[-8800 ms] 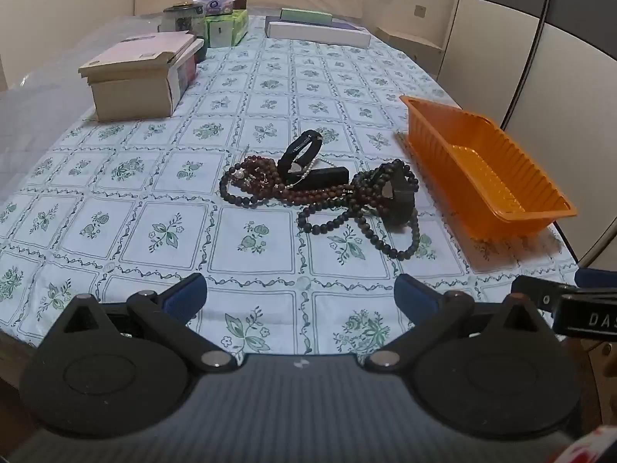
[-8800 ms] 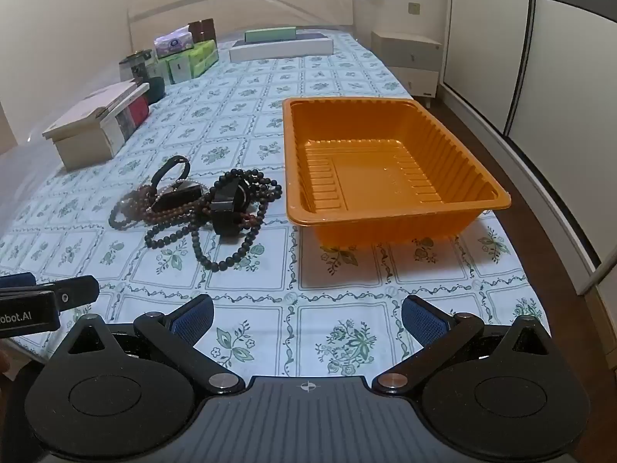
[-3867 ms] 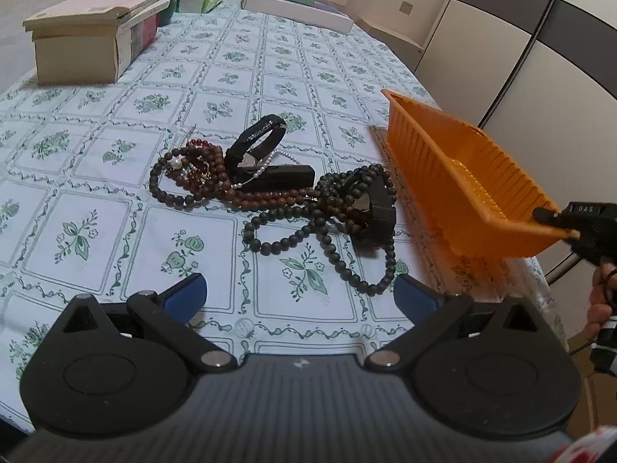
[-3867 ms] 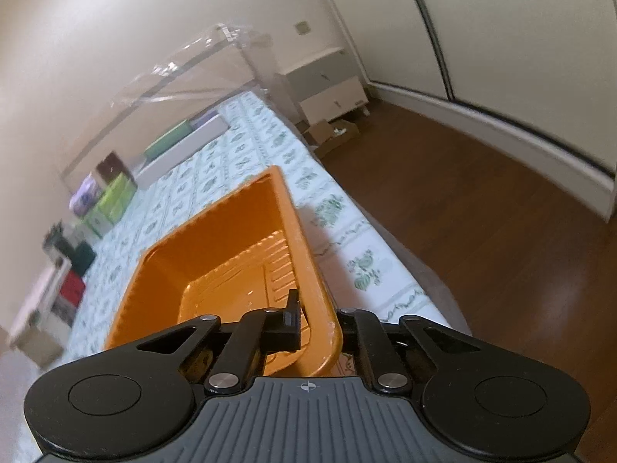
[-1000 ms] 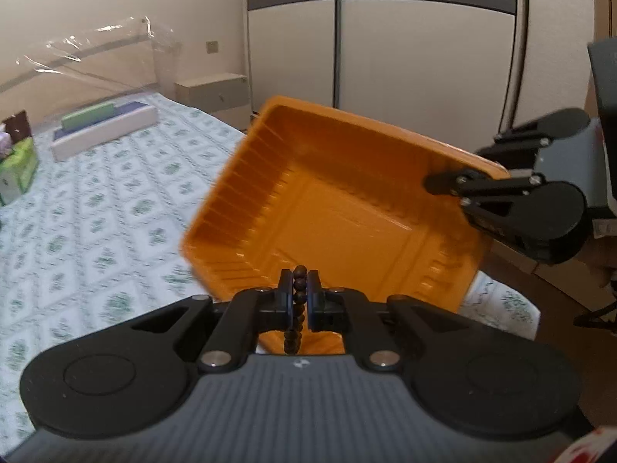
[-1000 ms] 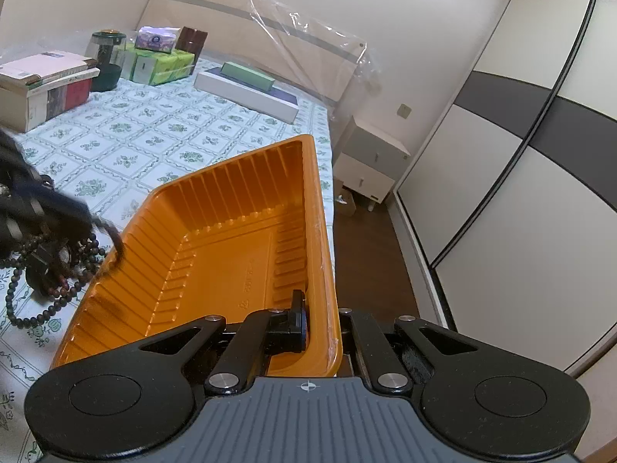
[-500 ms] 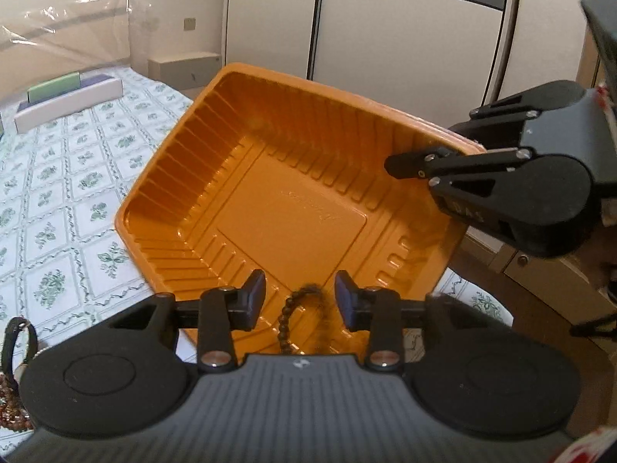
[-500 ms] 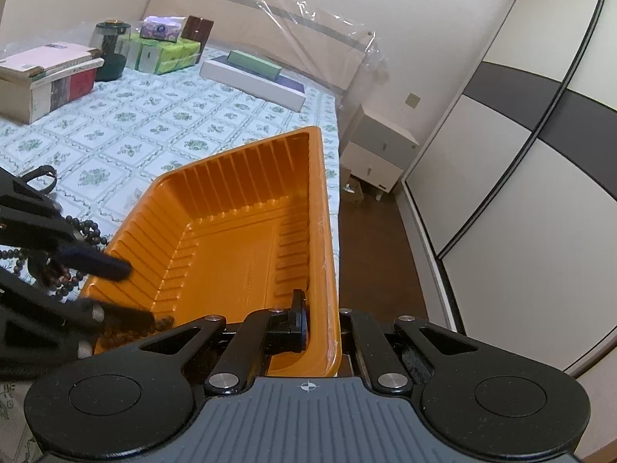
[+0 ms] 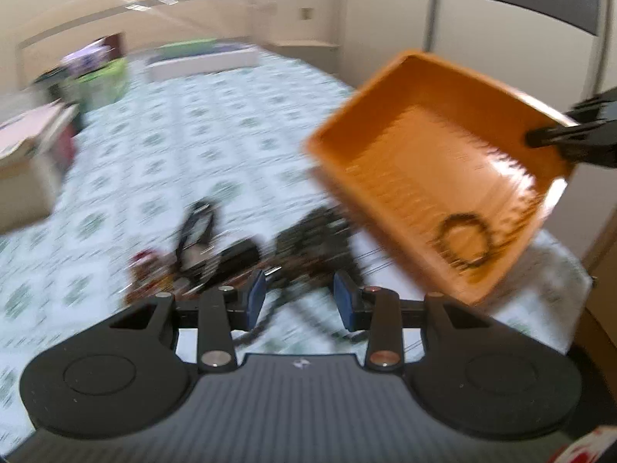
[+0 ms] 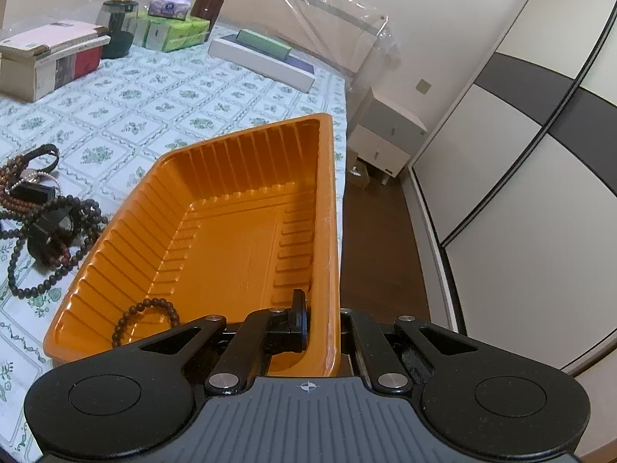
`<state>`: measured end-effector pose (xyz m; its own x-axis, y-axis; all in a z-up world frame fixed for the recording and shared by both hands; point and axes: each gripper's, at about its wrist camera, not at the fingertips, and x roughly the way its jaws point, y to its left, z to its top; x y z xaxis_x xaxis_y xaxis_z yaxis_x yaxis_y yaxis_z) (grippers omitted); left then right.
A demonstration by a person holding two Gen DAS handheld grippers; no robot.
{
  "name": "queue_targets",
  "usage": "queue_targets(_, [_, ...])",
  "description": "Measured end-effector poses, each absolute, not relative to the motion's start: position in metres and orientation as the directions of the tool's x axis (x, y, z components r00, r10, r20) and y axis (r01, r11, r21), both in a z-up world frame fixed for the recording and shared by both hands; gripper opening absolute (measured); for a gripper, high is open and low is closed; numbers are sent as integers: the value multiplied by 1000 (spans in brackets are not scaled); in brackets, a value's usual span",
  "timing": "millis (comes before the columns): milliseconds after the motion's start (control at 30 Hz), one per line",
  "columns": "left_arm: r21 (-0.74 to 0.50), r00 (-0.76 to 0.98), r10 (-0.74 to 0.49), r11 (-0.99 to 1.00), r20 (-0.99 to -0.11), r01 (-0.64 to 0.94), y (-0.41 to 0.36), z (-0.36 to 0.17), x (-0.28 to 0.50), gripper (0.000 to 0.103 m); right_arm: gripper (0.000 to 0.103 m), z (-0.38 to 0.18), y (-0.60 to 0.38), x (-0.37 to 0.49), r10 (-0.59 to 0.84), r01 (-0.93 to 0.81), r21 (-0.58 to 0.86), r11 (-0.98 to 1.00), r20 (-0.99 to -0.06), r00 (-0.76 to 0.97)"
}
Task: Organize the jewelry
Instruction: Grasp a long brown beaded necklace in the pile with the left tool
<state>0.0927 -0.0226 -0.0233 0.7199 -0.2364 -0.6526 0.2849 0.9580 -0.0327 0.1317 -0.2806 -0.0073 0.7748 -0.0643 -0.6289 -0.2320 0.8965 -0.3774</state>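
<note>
My right gripper (image 10: 324,322) is shut on the near rim of the orange tray (image 10: 231,231) and holds it tilted above the table's edge. A dark bead bracelet (image 10: 144,320) lies loose in the tray's near left corner. The left wrist view is blurred by motion. There my left gripper (image 9: 300,301) is open with nothing between its blue pads (image 9: 254,301), above the pile of bead strands and dark bands (image 9: 231,247). To its right are the tray (image 9: 424,146) and the bracelet (image 9: 462,239) inside it. The same pile (image 10: 46,216) lies left of the tray.
A floral tablecloth (image 10: 162,104) covers the table. A stack of boxes (image 10: 50,58), a dark jar (image 10: 117,23), green boxes (image 10: 173,32) and a flat white box (image 10: 262,59) stand at the far end. Right of the table are wooden floor (image 10: 378,231), a small cabinet (image 10: 385,139) and sliding wardrobe doors (image 10: 520,154).
My left gripper opened and dropped the bead bracelet into the tray, then swung left and down toward the jewelry pile. My right gripper kept its hold on the tray's rim.
</note>
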Motion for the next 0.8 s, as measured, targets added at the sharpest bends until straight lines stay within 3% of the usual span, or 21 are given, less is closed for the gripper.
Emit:
queue_targets(200, [5,727,-150,978,-669,207,7,-37,93,35,3,-7,-281,134,-67,-244,-377,894,-649,758])
queue_targets(633, [45,729,-232,940,-644,339,-41,-48,111,35,3,-8,-279,135,-74,-243,-384,891,-649,757])
queue_targets(800, [156,736,-200,910,-647,385,-59,-54,126,32,3,-10,-280,135,-76,-242,-387,890,-648,758])
